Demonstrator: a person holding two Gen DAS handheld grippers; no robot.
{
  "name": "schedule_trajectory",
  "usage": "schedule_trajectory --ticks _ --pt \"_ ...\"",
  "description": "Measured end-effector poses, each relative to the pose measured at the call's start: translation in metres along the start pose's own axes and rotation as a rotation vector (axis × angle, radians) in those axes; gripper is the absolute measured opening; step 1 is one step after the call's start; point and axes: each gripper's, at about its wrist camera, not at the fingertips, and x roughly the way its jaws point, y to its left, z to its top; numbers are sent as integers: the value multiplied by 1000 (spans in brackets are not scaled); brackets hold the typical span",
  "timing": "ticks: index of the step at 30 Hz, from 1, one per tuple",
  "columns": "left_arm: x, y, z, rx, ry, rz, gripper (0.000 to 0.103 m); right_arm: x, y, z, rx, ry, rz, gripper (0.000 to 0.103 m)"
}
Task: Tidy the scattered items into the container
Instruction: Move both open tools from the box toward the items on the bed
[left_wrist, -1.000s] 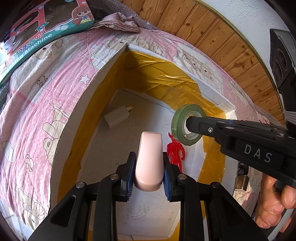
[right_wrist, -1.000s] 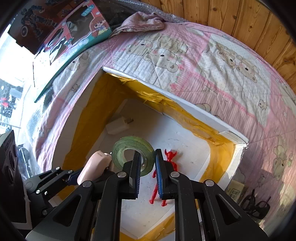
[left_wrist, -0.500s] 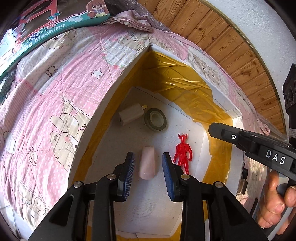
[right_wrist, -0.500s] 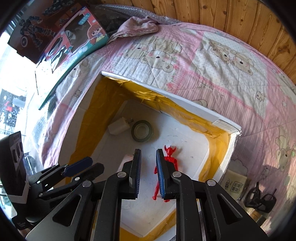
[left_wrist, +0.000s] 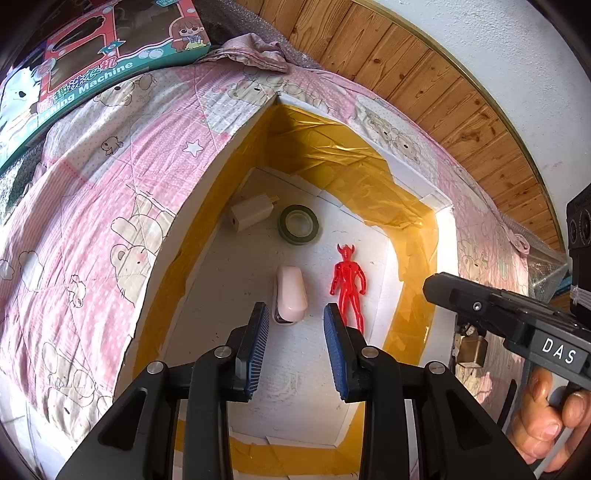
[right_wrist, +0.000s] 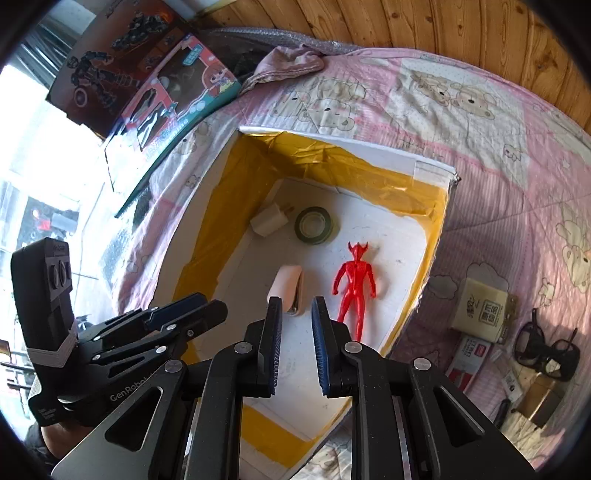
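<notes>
A white foam box (left_wrist: 221, 155) (right_wrist: 432, 166) lined with yellow tape sits on a pink bear-print quilt. On its floor lie a pink stapler (left_wrist: 291, 293) (right_wrist: 289, 284), a red toy figure (left_wrist: 348, 284) (right_wrist: 355, 282), a green tape roll (left_wrist: 298, 223) (right_wrist: 314, 225) and a white charger plug (left_wrist: 251, 216) (right_wrist: 269, 221). My left gripper (left_wrist: 294, 332) hangs open above the stapler, holding nothing. My right gripper (right_wrist: 296, 325) is open with a narrow gap, empty, above the box's near end. In the left wrist view the right gripper's finger (left_wrist: 480, 306) reaches in from the right.
Toy boxes (left_wrist: 92, 66) (right_wrist: 177, 92) lie at the quilt's far left. Right of the foam box rest a small cardboard box (right_wrist: 480, 310), a red-and-white pack (right_wrist: 467, 363), black glasses (right_wrist: 546, 354) and a brass padlock (left_wrist: 471, 350). Wood panelling (left_wrist: 424, 85) backs the bed.
One second ago the left gripper held the stapler and the right held the tape roll. Both items now lie in the box, and both grippers have opened and drawn back upward.
</notes>
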Motion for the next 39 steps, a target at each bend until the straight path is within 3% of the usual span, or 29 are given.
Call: schedule_trajectory --ticks 20,33,39 --pt "-48 -64 -42 141 -73 -4 33 -77 -12 -78 74 -141 105 19" --pt "-44 -139 -61 302 -41 -82 32 -118 -88 -135 269 -217 61 19" --pt "-24 -177 -72 392 25 -120 32 -120 -130 -164 382 -229 21 19"
